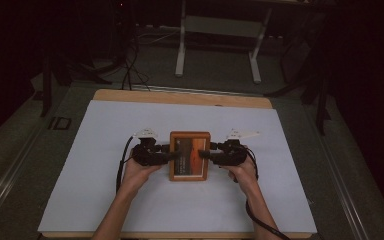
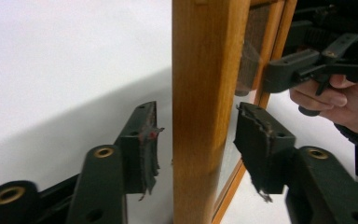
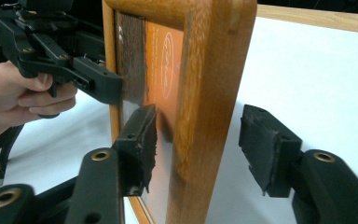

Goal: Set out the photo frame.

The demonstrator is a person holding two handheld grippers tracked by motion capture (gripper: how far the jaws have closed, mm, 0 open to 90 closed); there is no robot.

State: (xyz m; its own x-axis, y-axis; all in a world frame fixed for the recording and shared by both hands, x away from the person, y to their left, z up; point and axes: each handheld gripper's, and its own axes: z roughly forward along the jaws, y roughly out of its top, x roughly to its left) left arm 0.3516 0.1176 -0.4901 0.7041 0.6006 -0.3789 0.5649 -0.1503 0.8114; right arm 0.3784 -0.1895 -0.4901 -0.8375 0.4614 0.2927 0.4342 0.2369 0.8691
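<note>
Dim room, grey floor, white-legged stand, white sheet over wooden table.

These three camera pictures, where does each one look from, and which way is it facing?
High view: above the person's side, looking forward and down on the table; forearms, left gripper, right gripper.
Left gripper view: along its open jaws, straddling the picture frame.
Right gripper view: same, from the opposite edge.
Shared: the frame, each other's gripper.

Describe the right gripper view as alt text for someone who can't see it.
A wooden picture frame stands between the right gripper's two open black jaws, neither pad touching it. Beyond, a hand holds the left gripper at the frame's far edge, above a white table.
</note>
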